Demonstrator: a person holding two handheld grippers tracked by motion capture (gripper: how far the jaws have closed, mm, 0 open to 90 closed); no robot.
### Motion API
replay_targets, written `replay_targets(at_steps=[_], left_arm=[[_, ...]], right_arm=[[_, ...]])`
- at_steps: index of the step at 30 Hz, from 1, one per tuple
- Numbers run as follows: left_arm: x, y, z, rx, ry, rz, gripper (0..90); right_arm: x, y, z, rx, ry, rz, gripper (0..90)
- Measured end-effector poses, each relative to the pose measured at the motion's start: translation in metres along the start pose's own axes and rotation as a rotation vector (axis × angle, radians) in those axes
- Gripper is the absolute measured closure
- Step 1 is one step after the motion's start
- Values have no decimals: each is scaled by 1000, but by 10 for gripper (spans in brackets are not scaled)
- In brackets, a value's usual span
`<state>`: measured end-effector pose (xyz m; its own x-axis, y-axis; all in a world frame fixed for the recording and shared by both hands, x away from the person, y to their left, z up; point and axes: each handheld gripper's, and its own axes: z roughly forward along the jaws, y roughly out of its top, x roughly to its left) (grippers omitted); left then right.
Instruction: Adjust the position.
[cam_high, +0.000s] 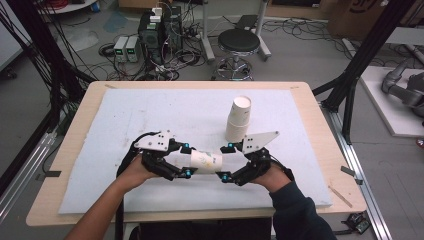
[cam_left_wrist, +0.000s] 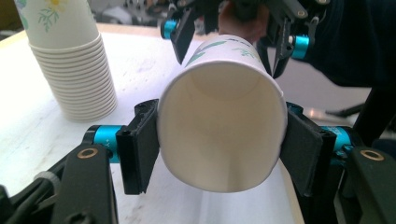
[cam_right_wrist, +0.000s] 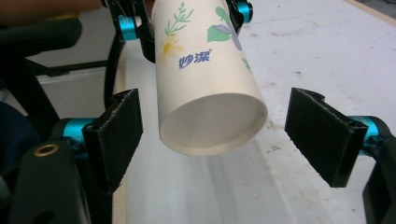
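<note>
While we hold both grippers low over the white mat (cam_high: 125, 115), the left gripper (cam_left_wrist: 219, 149) clamps the paper cup (cam_left_wrist: 222, 135) at its open mouth, off the mat. The right gripper (cam_right_wrist: 212, 135) stands open around its base, pads clear. Farther back stands the cup stack (cam_high: 239, 120).

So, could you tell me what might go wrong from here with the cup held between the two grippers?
1. The left gripper pinches the paper cup at its open rim, which looks squeezed out of round; more pressure could crease it.
2. The right gripper has its jaws apart, clear of the cup's base, so one grip bears the cup; it might tilt or slip.
3. The cup stack stands close behind; a swing could topple it.
</note>
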<state>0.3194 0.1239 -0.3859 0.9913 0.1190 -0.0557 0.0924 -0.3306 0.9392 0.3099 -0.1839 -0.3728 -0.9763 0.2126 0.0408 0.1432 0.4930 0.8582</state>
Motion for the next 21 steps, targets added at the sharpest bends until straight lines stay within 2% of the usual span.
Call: replay_targets(at_steps=[1,2,3,4,5,6,7,8,9,11,12,13,14,15,16,17,18,19,20,21], left_arm=[[1,5,-2,37,10,8,347],[1,5,-2,37,10,8,346],[1,10,-3,72,16,9,346],[1,10,-3,72,16,9,345],[2,13,-4,117,18,22,345],[2,13,-4,117,18,22,345],[2,16,-3,150,21,25,345],[2,16,-3,150,21,25,345],[2,20,-3,182,25,36,345],[2,24,-3,216,26,42,345],[2,24,-3,216,26,42,345],[3,27,-2,241,27,48,345],[3,27,-2,241,27,48,345],[3,31,-1,270,30,59,345],[3,31,-1,270,30,59,345],[3,34,0,297,29,61,345],[3,34,0,297,29,61,345],[3,37,2,326,33,69,345],[3,37,2,326,33,69,345],[3,40,4,359,37,70,345]], right_arm=[[0,3,1,21,-12,-10,195],[0,3,1,21,-12,-10,195],[0,6,2,36,-25,-27,195],[0,6,2,36,-25,-27,195],[0,9,4,53,-31,-44,195],[0,9,4,53,-31,-44,195],[0,11,6,74,-36,-60,195],[0,11,6,74,-36,-60,195],[0,14,7,92,-39,-73,195],[0,17,9,101,-45,-85,195],[0,18,10,110,-47,-90,195],[0,19,11,117,-48,-98,195],[0,19,11,123,-50,-101,195],[1,20,12,130,-51,-102,195],[1,20,13,134,-49,-104,195],[1,20,14,137,-50,-106,194],[1,20,14,142,-49,-106,195],[1,20,15,144,-48,-110,195],[1,20,15,144,-48,-110,195],[2,21,16,154,-48,-112,195]])
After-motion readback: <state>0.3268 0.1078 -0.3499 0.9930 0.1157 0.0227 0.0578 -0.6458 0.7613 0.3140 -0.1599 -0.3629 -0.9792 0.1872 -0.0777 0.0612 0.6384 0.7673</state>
